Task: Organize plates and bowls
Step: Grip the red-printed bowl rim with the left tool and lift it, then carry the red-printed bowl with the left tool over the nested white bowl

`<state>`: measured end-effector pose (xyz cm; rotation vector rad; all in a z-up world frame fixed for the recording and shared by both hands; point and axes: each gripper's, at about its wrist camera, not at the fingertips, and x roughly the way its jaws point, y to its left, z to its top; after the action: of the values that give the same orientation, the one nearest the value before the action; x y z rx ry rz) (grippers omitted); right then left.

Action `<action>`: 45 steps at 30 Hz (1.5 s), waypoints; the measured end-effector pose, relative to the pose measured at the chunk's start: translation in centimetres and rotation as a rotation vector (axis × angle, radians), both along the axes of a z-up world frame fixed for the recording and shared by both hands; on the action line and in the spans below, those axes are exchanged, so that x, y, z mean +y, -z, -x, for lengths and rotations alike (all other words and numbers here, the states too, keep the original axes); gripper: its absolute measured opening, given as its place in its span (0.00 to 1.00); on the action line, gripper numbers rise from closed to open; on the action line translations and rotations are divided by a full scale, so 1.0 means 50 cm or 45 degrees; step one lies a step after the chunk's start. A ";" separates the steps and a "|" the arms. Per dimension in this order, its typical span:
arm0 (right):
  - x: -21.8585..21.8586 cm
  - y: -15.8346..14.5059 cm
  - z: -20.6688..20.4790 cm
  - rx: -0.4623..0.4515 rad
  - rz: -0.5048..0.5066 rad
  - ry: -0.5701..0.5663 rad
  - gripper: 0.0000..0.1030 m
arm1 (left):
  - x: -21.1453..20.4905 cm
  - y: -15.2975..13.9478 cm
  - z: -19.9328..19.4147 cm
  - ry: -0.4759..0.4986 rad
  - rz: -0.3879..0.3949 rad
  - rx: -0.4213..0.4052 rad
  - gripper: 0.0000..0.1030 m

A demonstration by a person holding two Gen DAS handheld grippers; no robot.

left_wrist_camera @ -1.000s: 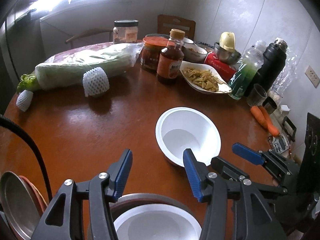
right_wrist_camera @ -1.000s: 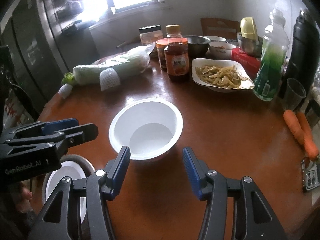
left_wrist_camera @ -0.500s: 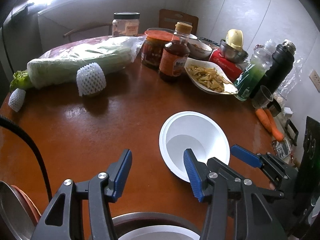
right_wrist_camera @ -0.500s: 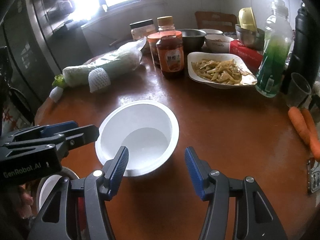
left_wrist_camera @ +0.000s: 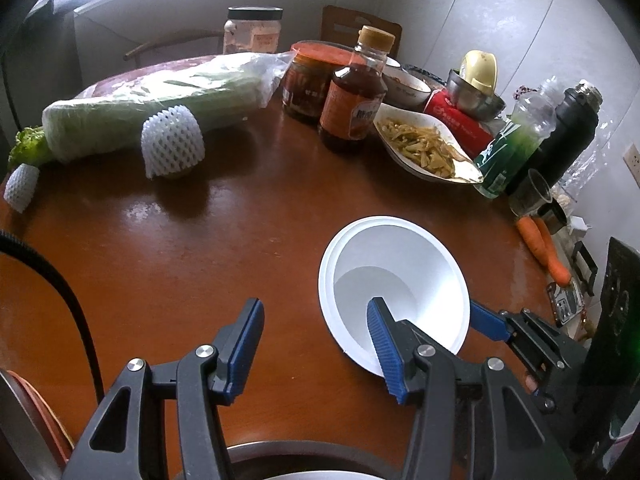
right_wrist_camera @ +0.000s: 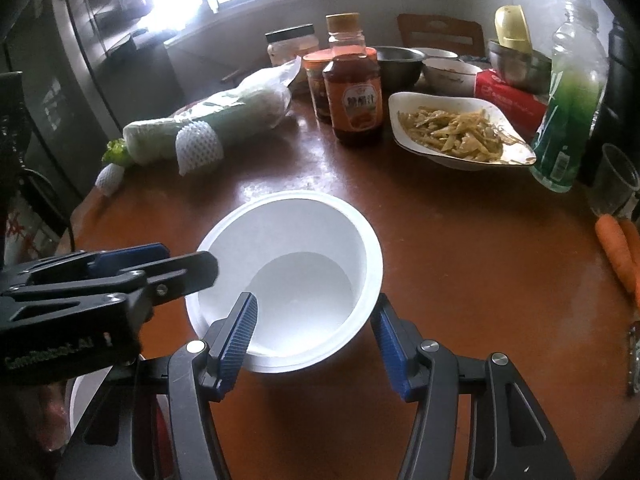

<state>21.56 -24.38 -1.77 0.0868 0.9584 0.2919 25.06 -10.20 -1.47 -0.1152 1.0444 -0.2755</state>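
**Both grippers close in on the white bowl**

Since a second ago both grippers have dropped forward toward the white bowl [right_wrist_camera: 288,280], which now fills more of each view, while the nested dishes at the near edge have slid almost out of the left wrist view.

The right gripper [right_wrist_camera: 314,334] has its jaws moderately apart, straddling the bowl's near rim: one blue pad sits inside the bowl, the other outside, neither pressing on it. Its jaws opened slightly within the last second. The left gripper [left_wrist_camera: 316,348] stands at a middling gap with nothing held; its right pad overlaps the bowl's near-left rim, though contact cannot be told.

The bowl sits upright on the brown round table [left_wrist_camera: 168,248]. Beyond it, well apart, stand a brown sauce bottle [right_wrist_camera: 354,92], a white dish of stir-fried strips [right_wrist_camera: 460,132] and a green drink bottle [right_wrist_camera: 568,120]. A wrapped cabbage [left_wrist_camera: 152,108] lies far left; carrots [left_wrist_camera: 540,244] lie by the right edge.
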 end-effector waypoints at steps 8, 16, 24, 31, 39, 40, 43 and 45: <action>0.001 0.002 0.000 -0.012 -0.015 -0.014 0.55 | 0.006 0.029 -0.014 -0.005 0.111 0.095 0.52; 0.011 0.000 0.006 -0.014 -0.027 -0.051 0.41 | 0.005 0.035 -0.014 0.008 0.168 0.116 0.37; 0.019 -0.015 0.017 -0.037 -0.028 -0.065 0.39 | 0.008 0.019 -0.005 0.004 0.158 0.084 0.37; 0.028 -0.041 0.031 -0.074 -0.031 -0.078 0.39 | 0.018 -0.014 0.022 0.011 0.144 0.037 0.37; 0.046 -0.083 0.064 -0.139 -0.031 -0.099 0.39 | 0.040 -0.056 0.062 0.004 0.144 -0.029 0.37; 0.049 -0.088 0.070 -0.148 -0.032 -0.100 0.39 | 0.043 -0.060 0.068 0.003 0.144 -0.037 0.37; 0.057 -0.101 0.086 -0.169 -0.032 -0.110 0.39 | 0.050 -0.074 0.087 -0.003 0.136 -0.065 0.37; 0.064 -0.110 0.097 -0.182 -0.031 -0.117 0.39 | 0.058 -0.084 0.101 -0.007 0.129 -0.086 0.37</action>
<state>16.72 -21.19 3.72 0.0439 0.8181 0.3895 20.03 -7.30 2.74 -0.1987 0.9627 -0.3257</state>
